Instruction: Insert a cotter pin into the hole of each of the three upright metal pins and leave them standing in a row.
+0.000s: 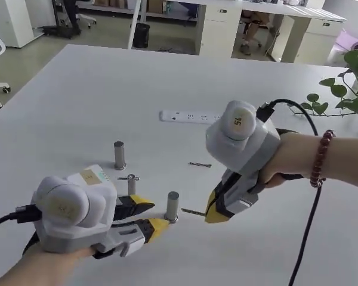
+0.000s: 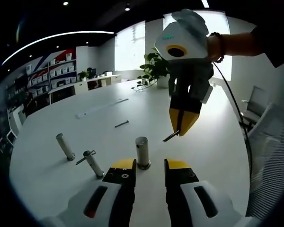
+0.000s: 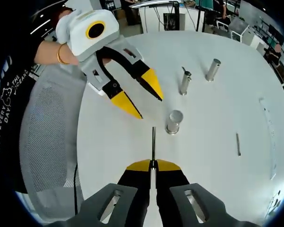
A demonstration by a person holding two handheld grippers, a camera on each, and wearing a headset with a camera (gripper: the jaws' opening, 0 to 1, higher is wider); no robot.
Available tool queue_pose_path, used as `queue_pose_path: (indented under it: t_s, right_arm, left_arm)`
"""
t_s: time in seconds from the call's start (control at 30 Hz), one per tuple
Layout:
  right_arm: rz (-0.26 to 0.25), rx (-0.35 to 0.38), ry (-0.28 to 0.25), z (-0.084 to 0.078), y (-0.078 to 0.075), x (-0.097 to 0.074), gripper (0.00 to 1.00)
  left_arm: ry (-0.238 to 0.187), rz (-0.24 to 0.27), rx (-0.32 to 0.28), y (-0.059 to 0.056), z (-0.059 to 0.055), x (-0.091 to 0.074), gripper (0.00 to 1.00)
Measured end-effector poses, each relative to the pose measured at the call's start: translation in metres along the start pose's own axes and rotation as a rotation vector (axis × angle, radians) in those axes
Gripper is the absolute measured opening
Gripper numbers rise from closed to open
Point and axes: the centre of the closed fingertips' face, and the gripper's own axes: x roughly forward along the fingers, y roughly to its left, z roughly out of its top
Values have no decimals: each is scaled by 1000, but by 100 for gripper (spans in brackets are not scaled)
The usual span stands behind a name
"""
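Three metal pins stand upright on the white counter (image 1: 77, 89), in a row running toward 10 o'clock in the head view. The right tool (image 1: 213, 215) is clenched on a cotter pin (image 1: 194, 211), whose free end points at 9 o'clock, just beside the nearest metal pin (image 1: 173, 205). The left tool (image 1: 157, 215) is released, jaws spread, with that pin just ahead of the gap. The middle metal pin (image 1: 131, 185) carries a second cotter pin (image 1: 128, 177) through its top. The far metal pin (image 1: 119, 155) stands beyond it. A loose cotter pin (image 1: 200, 164) lies at 1 o'clock.

Yellow-tipped grey right claw (image 1: 210, 217), black cable (image 1: 311, 217), bead bracelet (image 1: 320, 159).
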Motion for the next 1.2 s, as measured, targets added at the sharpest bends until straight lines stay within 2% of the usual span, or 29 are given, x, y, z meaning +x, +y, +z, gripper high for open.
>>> queue_pose_path:
  t_s: [0.27, 0.5, 0.83, 1.2]
  right_arm:
    - [-25, 1, 57, -7, -13, 1, 0]
    - [-25, -15, 64, -6, -21, 3, 0]
    - [-29, -20, 66, 0, -30, 3, 0]
    - [-17, -48, 78, 1, -29, 7, 0]
  left_arm:
    - [11, 38, -38, 8, -3, 17, 22]
    - [12, 72, -70, 13, -2, 29, 21]
    - [25, 64, -88, 13, -5, 40, 16]
    - [43, 60, -101, 15, -10, 46, 12]
